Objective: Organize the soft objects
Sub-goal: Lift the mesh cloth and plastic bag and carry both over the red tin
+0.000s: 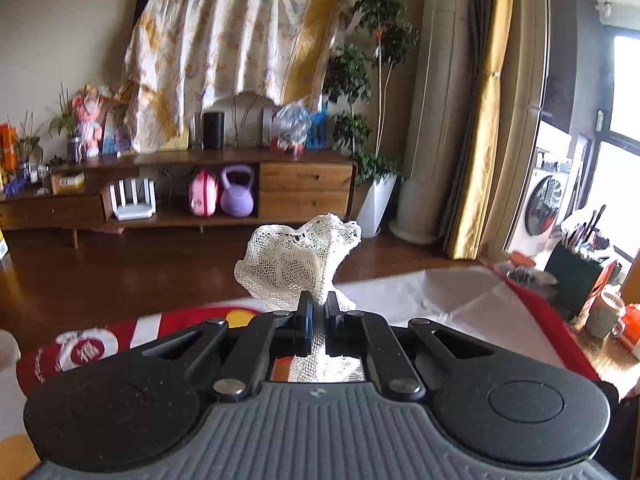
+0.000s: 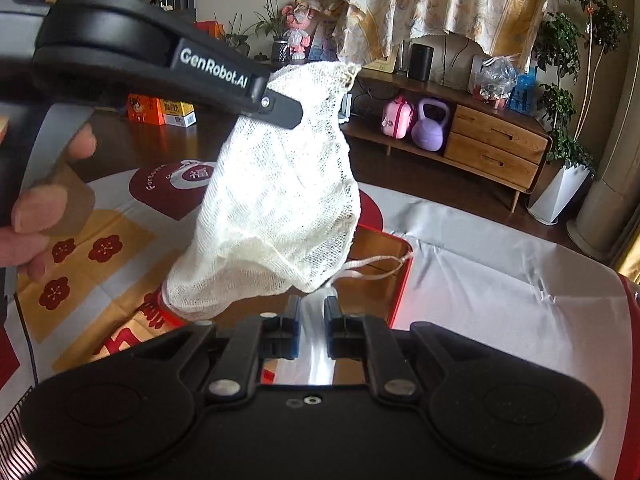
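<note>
A white mesh drawstring bag (image 2: 276, 200) hangs mid-frame above the table (image 2: 500, 280), stretched between both grippers: left gripper (image 1: 319, 312) and right gripper (image 2: 312, 312) each pinch a corner, likely for folding.

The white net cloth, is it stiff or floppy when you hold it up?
Probably floppy: the white net cloth sags from the left gripper in loose folds. Likely light, since one pinched corner carries it. Its open weave and dangling string could snag.

One white mesh cloth (image 2: 272, 200), two grippers, left (image 1: 318, 312) and right (image 2: 313, 312), one purple kettlebell (image 2: 430, 128), one pink case (image 2: 396, 120), one black speaker (image 1: 213, 130), two cabinet drawers (image 2: 494, 146).
</note>
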